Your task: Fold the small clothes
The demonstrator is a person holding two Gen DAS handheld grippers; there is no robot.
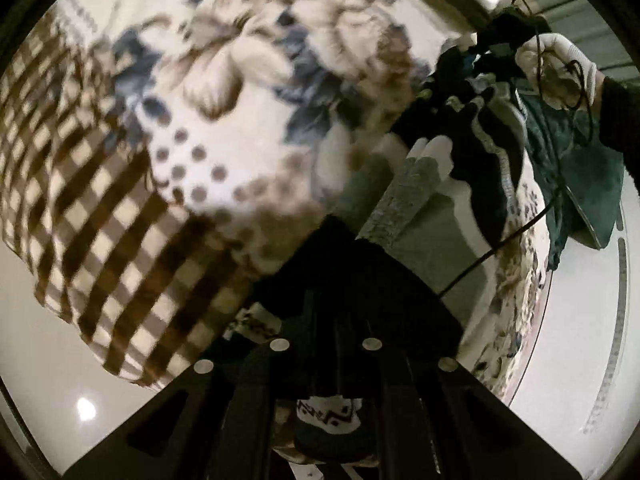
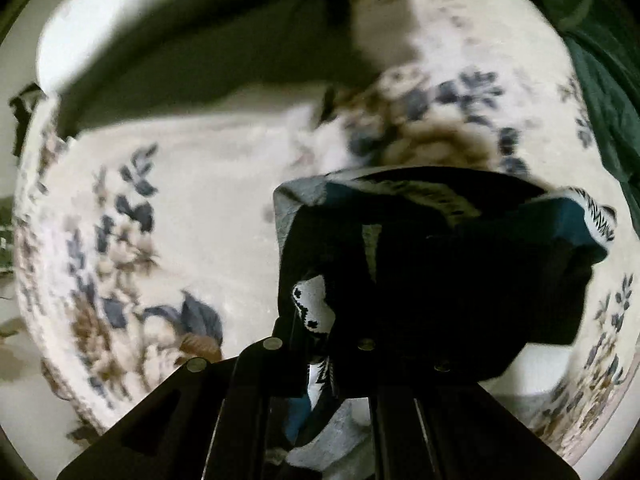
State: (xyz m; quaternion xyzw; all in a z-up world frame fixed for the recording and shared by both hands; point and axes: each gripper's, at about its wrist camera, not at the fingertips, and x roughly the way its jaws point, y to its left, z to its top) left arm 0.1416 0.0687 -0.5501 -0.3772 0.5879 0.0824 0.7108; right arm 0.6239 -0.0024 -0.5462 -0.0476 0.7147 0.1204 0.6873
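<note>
both grippers, left (image 1: 320, 392) and right (image 2: 360, 300), fingers pinching one dark patterned garment (image 2: 420, 240), hold it above the floral blanket (image 2: 192, 216), presumably for folding.

Your left tongs (image 1: 324, 320) are matt black, with dull metal bolt heads. The sock (image 2: 400, 248) in your right tongs (image 2: 340, 344) is soft knit cloth, dark with white patterned bands. Under it, the floral blanket (image 2: 200, 208) looks fuzzy and napped. The floor (image 1: 60, 380) is glossy, catching a lamp's glare.
</note>
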